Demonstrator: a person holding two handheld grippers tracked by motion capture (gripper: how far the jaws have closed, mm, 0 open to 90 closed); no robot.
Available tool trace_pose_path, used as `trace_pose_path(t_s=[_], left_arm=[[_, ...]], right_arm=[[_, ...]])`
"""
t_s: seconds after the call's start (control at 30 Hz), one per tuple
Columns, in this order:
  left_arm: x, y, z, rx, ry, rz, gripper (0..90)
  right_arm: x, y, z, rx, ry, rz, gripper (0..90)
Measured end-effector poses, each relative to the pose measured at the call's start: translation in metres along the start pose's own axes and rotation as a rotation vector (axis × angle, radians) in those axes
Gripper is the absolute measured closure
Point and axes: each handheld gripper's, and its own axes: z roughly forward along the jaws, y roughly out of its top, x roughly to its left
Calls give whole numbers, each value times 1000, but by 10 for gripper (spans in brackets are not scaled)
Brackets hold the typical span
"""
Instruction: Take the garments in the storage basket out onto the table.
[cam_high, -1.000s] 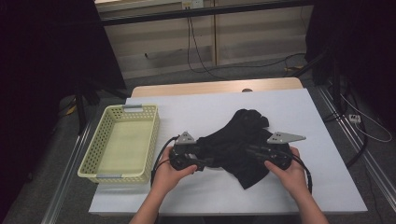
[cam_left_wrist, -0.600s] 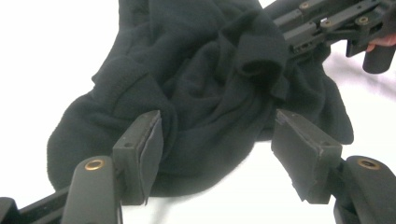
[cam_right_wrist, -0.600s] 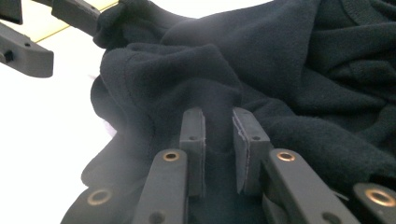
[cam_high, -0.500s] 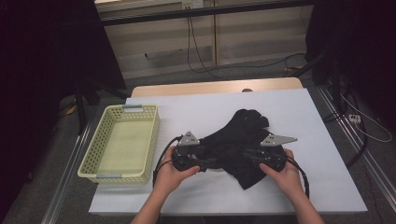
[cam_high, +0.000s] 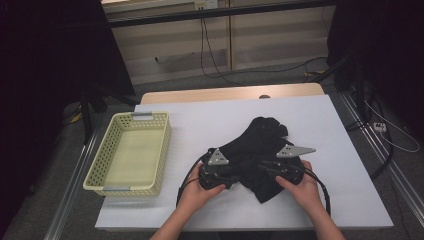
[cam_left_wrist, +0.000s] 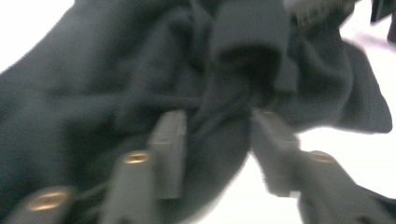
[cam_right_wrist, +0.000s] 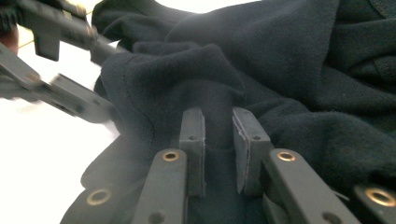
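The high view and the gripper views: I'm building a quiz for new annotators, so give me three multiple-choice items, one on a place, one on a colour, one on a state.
1. Where is the basket relative to the black garment?
A. At the table's left side, apart from it
B. Under it
C. At the far right edge

2. What colour is the basket?
A. Red
B. Pale yellow
C. Blue

3. How does the right gripper stand?
A. Lying wide open on bare table
B. Holding the basket rim
C. Jaws closed to a narrow gap with a fold of the garment between them

Answers: 1 A, bare white table lies between them. 2 B, its lattice walls look pale yellow. 3 C, the right gripper view shows dark cloth pinched between the pads.
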Motion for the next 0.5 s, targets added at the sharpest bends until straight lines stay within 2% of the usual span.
trace_pose_path(t_s=[0.03, 0.07, 0.1, 0.13, 0.17, 0.2, 0.27, 0.43, 0.5], left_arm=[[-2, -1, 1, -11, 19, 10, 634], [-2, -1, 0, -2, 23, 16, 696], [-1, 0, 0, 16, -2, 5, 763], [-1, -1, 0, 16, -10, -2, 847], [0, -2, -1, 16, -9, -7, 879], [1, -2, -2, 16, -14, -19, 889], [5, 0, -8, 17, 0, -38, 895], [24, 3, -37, -24, 21, -105, 899], [32, 2, -48, -38, 47, -132, 899]], right_arm=[[0, 0, 0, -1, 0, 2, 761], [0, 0, 0, -1, 1, 4, 760], [0, 0, 0, -1, 2, 1, 758], [-1, 0, -1, -6, 5, 1, 755], [-1, 0, -1, -8, 7, 0, 751], [-2, 1, -2, -13, 11, 10, 748], [-4, 1, -6, -28, 22, 27, 740], [-7, 4, -18, -76, 35, 43, 742], [-8, 4, -23, -89, 42, 48, 764]])
